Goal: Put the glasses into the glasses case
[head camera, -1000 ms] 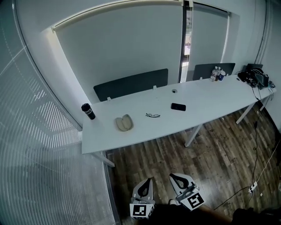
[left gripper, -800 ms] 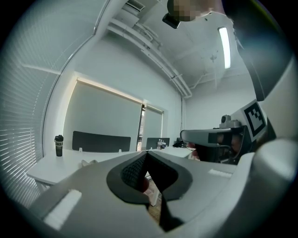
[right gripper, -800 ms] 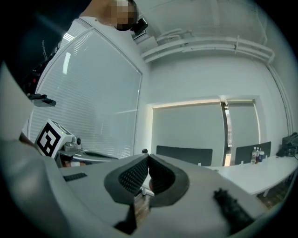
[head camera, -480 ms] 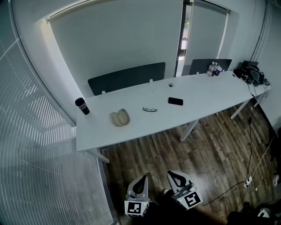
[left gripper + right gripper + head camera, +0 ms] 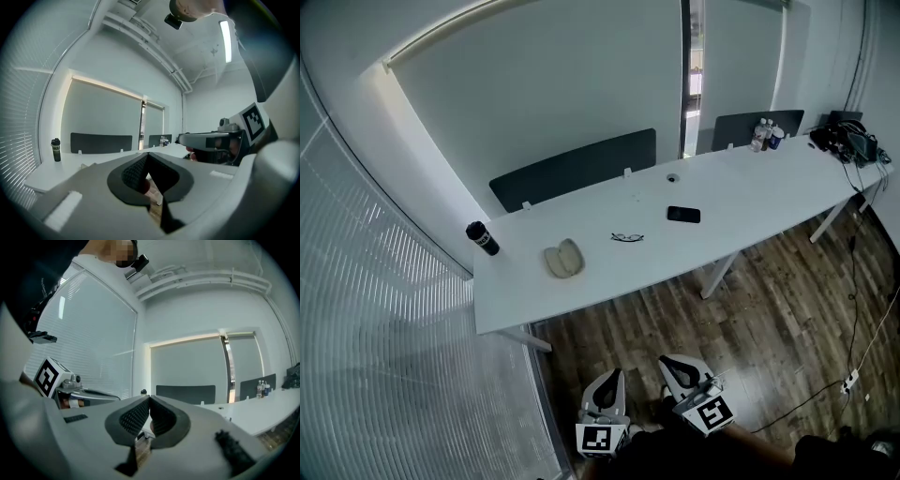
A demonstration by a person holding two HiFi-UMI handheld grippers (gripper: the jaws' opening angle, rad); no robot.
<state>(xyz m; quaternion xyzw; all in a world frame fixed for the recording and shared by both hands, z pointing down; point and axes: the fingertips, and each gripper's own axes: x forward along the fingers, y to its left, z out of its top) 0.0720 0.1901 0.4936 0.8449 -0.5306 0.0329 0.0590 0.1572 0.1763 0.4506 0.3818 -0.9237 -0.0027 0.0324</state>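
A long white table [image 5: 609, 286] runs across the head view, rising from lower left to upper right. The glasses [image 5: 627, 237] lie on it about midway between its near and far edges, left of its middle. Their long axis runs along the table's length, roughly parallel to the near edge. They are too small to tell which way the lenses face or whether the arms are folded.

The glasses case [image 5: 564, 260] lies open toward the table's left end, its two beige halves side by side. It is near the glasses, on their left, and not touching them. A black bottle [image 5: 482, 238] stands upright near the far left corner. A dark phone [image 5: 683, 215] lies flat to the right of the glasses, well apart from them.

Both grippers hang low over the wooden floor [image 5: 750, 309], well short of the table's near edge. The left gripper [image 5: 616, 379] has its jaws fully closed, the ribbed pads [image 5: 136, 171] meeting at the tip with nothing between them. The right gripper [image 5: 677, 367] is the same: jaws pressed together, pads [image 5: 136, 417] touching, holding nothing. Both point toward the table.
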